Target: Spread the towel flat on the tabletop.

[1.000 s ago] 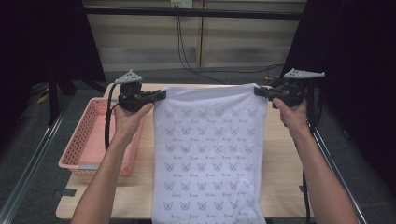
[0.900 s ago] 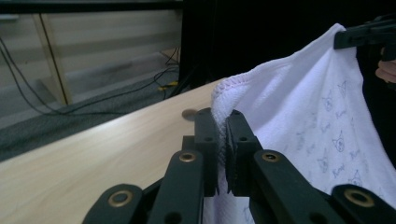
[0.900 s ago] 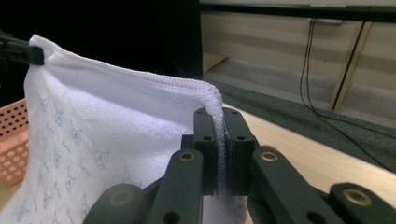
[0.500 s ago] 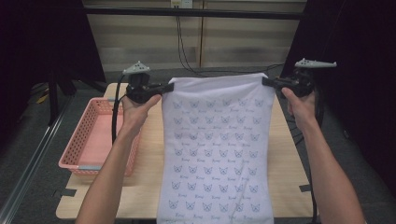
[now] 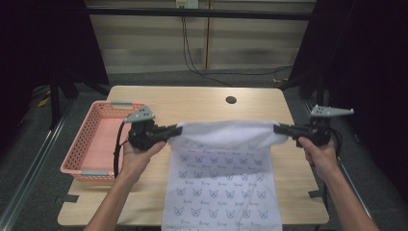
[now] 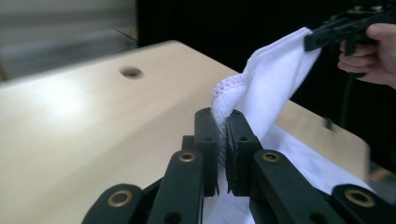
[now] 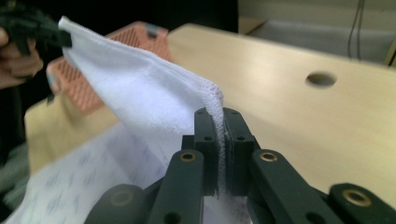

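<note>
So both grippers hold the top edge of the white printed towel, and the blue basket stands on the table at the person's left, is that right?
One detail is wrong: the basket is pink, not blue, as the high view shows. The rest holds: the left gripper and the right gripper each have their jaws closed on a top corner of the white printed towel, and the basket stands on the table at the person's left.

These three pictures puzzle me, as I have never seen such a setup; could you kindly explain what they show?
A person stands at a table with a hand-held two-jaw tool in each hand. The high view looks down from above. The other two come from cameras riding on the tools, looking along their black jaws. The left gripper and the right gripper each pinch a top corner of a white towel printed with small blue figures. Its upper edge is lifted and stretched between them; the rest lies on the table and runs over the near edge. A pink basket sits at the left.
</note>
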`<act>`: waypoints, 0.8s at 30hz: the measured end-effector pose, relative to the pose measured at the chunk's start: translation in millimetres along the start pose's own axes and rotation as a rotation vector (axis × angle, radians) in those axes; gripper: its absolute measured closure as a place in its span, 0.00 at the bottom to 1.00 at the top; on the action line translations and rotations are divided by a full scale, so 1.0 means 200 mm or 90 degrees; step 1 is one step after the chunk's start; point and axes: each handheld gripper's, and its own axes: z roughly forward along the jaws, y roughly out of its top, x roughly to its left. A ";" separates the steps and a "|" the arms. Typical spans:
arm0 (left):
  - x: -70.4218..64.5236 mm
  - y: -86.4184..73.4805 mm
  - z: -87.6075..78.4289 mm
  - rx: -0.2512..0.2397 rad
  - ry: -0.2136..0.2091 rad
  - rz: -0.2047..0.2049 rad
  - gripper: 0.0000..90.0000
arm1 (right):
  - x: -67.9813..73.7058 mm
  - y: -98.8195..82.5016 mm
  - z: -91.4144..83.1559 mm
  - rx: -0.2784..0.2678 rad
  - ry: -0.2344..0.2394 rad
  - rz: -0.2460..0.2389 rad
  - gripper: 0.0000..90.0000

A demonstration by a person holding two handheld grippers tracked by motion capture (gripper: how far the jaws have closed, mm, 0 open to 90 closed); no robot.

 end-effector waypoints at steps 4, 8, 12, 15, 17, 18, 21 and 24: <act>-0.07 -0.19 -0.03 0.037 -0.021 -0.030 0.95 | 0.10 -0.18 -0.04 0.052 0.016 -0.002 0.96; -0.12 -0.38 -0.08 0.068 -0.038 -0.064 0.95 | 0.20 -0.36 -0.07 0.083 0.028 0.011 0.96; -0.18 -0.55 -0.09 0.125 -0.057 -0.080 0.95 | 0.30 -0.53 -0.08 0.116 0.042 0.033 0.97; -0.19 -0.65 -0.07 0.171 -0.056 -0.089 0.94 | 0.34 -0.64 -0.03 0.178 0.043 0.041 0.97; -0.18 -0.69 -0.05 0.197 -0.057 -0.106 0.94 | 0.34 -0.67 0.00 0.202 0.043 0.054 0.97; -0.18 -0.70 -0.04 0.206 -0.065 -0.109 0.94 | 0.34 -0.68 0.01 0.215 0.039 0.052 0.97; -0.18 -0.71 0.00 0.223 -0.061 -0.107 0.94 | 0.34 -0.69 0.05 0.247 0.036 0.053 0.97; -0.17 -0.72 0.04 0.248 -0.047 -0.108 0.95 | 0.33 -0.70 0.08 0.279 0.026 0.044 0.97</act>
